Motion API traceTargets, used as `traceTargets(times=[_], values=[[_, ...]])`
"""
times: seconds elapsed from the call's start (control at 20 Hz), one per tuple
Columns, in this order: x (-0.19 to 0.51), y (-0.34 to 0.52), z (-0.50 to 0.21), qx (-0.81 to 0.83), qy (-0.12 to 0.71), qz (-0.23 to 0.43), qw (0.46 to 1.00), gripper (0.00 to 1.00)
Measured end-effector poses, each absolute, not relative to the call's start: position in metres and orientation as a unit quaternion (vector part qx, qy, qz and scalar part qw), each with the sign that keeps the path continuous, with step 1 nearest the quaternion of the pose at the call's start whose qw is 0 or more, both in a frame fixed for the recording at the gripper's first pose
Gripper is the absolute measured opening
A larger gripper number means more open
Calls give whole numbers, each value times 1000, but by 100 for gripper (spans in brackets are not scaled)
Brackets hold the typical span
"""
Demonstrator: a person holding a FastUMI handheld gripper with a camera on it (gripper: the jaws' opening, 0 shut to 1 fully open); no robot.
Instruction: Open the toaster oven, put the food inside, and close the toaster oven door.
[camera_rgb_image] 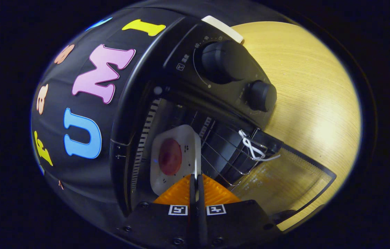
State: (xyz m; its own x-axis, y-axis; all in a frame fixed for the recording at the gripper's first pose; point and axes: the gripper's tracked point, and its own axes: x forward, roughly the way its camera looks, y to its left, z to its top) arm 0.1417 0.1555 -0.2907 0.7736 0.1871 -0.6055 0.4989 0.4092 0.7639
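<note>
a pale wooden worktop (pixel 312 90) carries the toaster oven (pixel 222 79), its door (pixel 284 180) swung open. the fingers (pixel 212 192) are pressed together on the edge of a white plate (pixel 186 138) of red food (pixel 170 156), held inside the oven.

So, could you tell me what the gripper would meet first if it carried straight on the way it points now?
Probably the back wall of the black toaster oven: the gripper, fingers pinched on the white square plate's edge, points into the open cavity, though depth is unclear.

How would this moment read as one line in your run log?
stage: placing food | oven door: open | white plate: in oven, red food on it | gripper: fingers pinching plate edge
</note>
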Motion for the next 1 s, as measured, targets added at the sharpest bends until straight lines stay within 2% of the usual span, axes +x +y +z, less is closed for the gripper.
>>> traceTargets(times=[0.1, 0.25, 0.3, 0.4, 0.5, 0.65, 0.8, 1.0], values=[[140, 161, -291, 530, 319, -101, 779, 6], [141, 162, -280, 525, 304, -88, 790, 14], [138, 164, -280, 523, 308, -85, 790, 28], [134, 168, -273, 529, 311, -67, 787, 69], [122, 166, -268, 520, 317, -64, 791, 87], [99, 166, -268, 495, 346, -57, 795, 99], [73, 162, -262, 454, 368, -38, 810, 99], [47, 163, -250, 354, 379, 21, 855, 99]])
